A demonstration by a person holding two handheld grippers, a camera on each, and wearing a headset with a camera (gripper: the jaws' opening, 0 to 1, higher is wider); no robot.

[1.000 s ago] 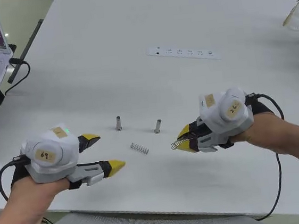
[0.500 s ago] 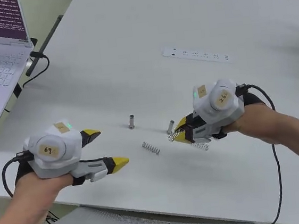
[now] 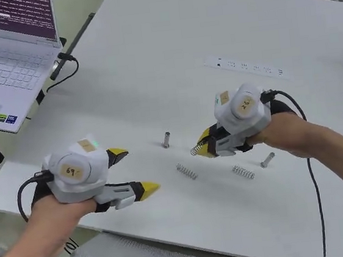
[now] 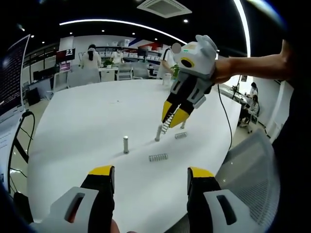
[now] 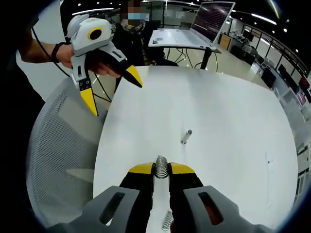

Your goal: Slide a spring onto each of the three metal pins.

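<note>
None of the pins carries a coil yet, as far as these views show. Your right gripper (image 3: pixel 203 149) has its fingers pinched tight on the held spring (image 3: pixel 195 150). It is gripped near one end, so most of the coil pokes out past the yellow tips. Your left gripper (image 3: pixel 134 170) hovers with its fingers spread wide and nothing between them, well apart from the parts.

Two more springs lie flat on the table (image 3: pixel 153 75). The first loose spring (image 3: pixel 187 171) is just ahead of and below the right fingertips. The second loose spring (image 3: pixel 243 172) is behind them, under your right hand.

The front pin (image 3: pixel 166 139) stands upright and bare ahead of the right fingertips, between your two grippers. In the left gripper view, the middle pin (image 4: pixel 159 132) sits just under the free end of the held spring. I judge that is the one you are lining up on. The rear pin (image 3: pixel 267 159) is behind the right fingers, just beside the second loose spring, and it looks bare.

So all three slides are left to do, with the first about to begin.

In the head view, the right gripper's body covers the middle pin. From the left gripper view I cannot tell whether the coil's end touches the pin's top or merely hangs in front of it. The rear pin is too small to say whether it stands or leans.
</note>
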